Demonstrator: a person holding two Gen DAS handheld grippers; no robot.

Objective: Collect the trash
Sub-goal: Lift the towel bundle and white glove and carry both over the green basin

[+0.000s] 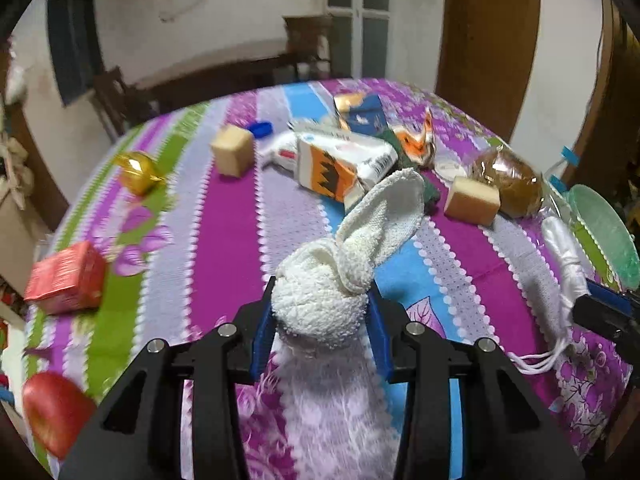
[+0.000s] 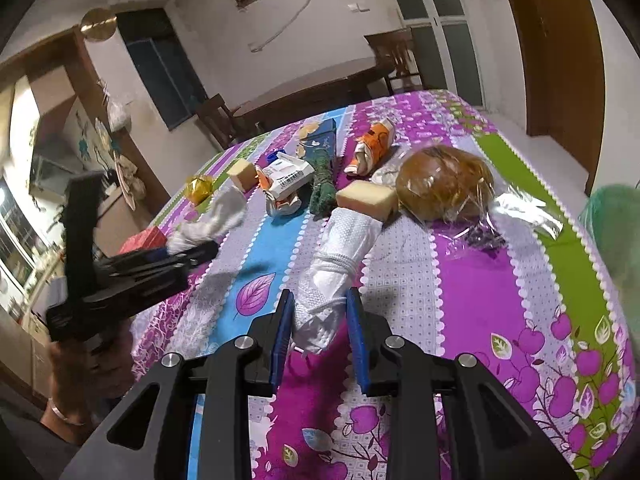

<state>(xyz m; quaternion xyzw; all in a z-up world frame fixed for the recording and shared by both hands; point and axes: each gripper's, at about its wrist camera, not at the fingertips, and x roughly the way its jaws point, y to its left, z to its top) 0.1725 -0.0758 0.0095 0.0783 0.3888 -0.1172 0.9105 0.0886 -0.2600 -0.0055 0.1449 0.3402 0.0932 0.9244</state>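
My left gripper [image 1: 320,312] is shut on a white terry sock [image 1: 332,280] and holds it above the striped tablecloth [image 1: 224,248]; it also shows in the right wrist view [image 2: 188,248]. My right gripper [image 2: 320,320] has its jaws on either side of the near end of a white face mask [image 2: 340,248] lying on the cloth; the mask also shows in the left wrist view [image 1: 560,256]. A crushed white-and-orange carton [image 1: 340,164], an orange wrapper [image 1: 418,142] and a gold foil wrapper [image 1: 138,172] lie further back.
Two sponge blocks [image 1: 234,150] [image 1: 472,200], a bagged bun [image 2: 444,182], a blue box [image 1: 366,114], a green scrubber [image 2: 324,188], a blue cap [image 1: 260,128], a red carton [image 1: 66,278] and a red apple [image 1: 52,412] lie on the table. A green bowl [image 1: 604,232] sits at the right edge.
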